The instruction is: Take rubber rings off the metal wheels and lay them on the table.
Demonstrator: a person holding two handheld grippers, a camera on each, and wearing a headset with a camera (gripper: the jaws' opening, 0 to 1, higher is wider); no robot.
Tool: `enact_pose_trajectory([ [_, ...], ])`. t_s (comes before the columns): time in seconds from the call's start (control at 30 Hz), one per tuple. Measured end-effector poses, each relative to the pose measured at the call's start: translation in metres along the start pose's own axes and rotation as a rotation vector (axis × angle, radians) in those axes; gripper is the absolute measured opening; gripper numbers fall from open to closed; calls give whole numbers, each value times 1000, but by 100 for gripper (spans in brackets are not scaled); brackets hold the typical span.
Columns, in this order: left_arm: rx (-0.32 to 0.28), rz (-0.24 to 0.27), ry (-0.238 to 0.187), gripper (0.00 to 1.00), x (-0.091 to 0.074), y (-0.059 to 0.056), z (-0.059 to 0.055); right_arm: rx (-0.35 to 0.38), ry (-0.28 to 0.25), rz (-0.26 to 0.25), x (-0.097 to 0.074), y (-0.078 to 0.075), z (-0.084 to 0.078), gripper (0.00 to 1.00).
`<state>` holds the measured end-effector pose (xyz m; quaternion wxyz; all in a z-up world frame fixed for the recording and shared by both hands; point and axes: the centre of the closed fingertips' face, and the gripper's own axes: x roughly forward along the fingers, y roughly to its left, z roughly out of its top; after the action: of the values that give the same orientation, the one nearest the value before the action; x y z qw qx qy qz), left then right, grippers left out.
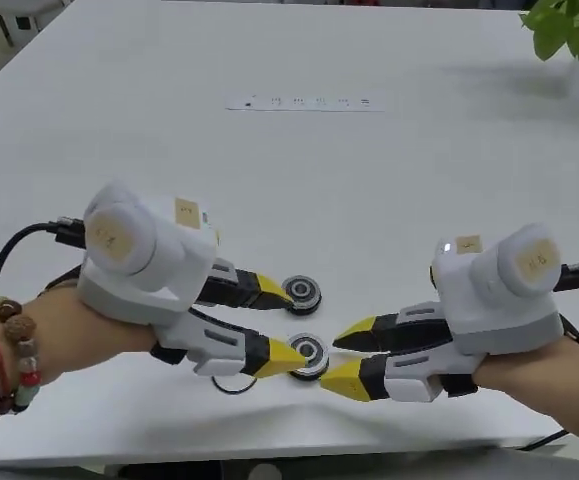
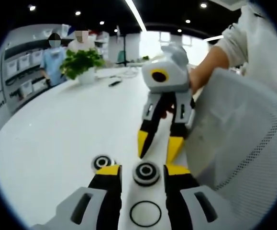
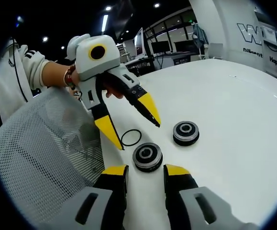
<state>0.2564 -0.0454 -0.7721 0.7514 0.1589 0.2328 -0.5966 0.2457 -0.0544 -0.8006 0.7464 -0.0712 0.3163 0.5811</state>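
Head view: on the white table the left gripper comes in from the left and the right gripper from the right, tips nearly meeting; both have their yellow-tipped jaws spread and nothing pinched. The near wheel, black rubber around a metal hub, lies flat just beside the left gripper's lower tip and just ahead of the right gripper's two tips. The far wheel lies flat just past the left gripper's upper tip. A loose rubber ring lies on the table, partly hidden under the left gripper. Tan stickers on the gripper bodies carry handwriting too small to read. A white socket strip sits well beyond, and a plant shows at the far corner.

Left gripper view: its own jaws stand apart with the near wheel between their tips, a gap on each side. The far wheel lies just outside one jaw; the loose rubber ring lies flat between the jaws, nearer the camera. The right gripper points in from beyond, jaws apart.

Right gripper view: its jaws are parted, with the near wheel just ahead of the gap, untouched. The far wheel lies beyond to one side; the loose rubber ring lies below the open left gripper. A mesh chair back stands beside the table. Wall lettering starts with a large W; the rest is unclear.
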Motion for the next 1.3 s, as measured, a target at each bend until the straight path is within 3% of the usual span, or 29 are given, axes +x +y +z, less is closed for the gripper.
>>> enact_pose_trajectory([
  [0.47, 62, -25, 42, 23, 16, -6, -16, -55, 36, 1, 8, -3, -5, 23],
  [0.77, 56, -28, 21, 15, 18, -3, -18, -65, 28, 7, 10, -4, -4, 20],
  [1.0, 82, -40, 13, 15, 19, -3, -18, -96, 32, 6, 9, -7, -6, 16],
  [1.3, 70, -37, 1, 15, 20, -2, -16, -116, 52, 0, 8, -9, -8, 10],
])
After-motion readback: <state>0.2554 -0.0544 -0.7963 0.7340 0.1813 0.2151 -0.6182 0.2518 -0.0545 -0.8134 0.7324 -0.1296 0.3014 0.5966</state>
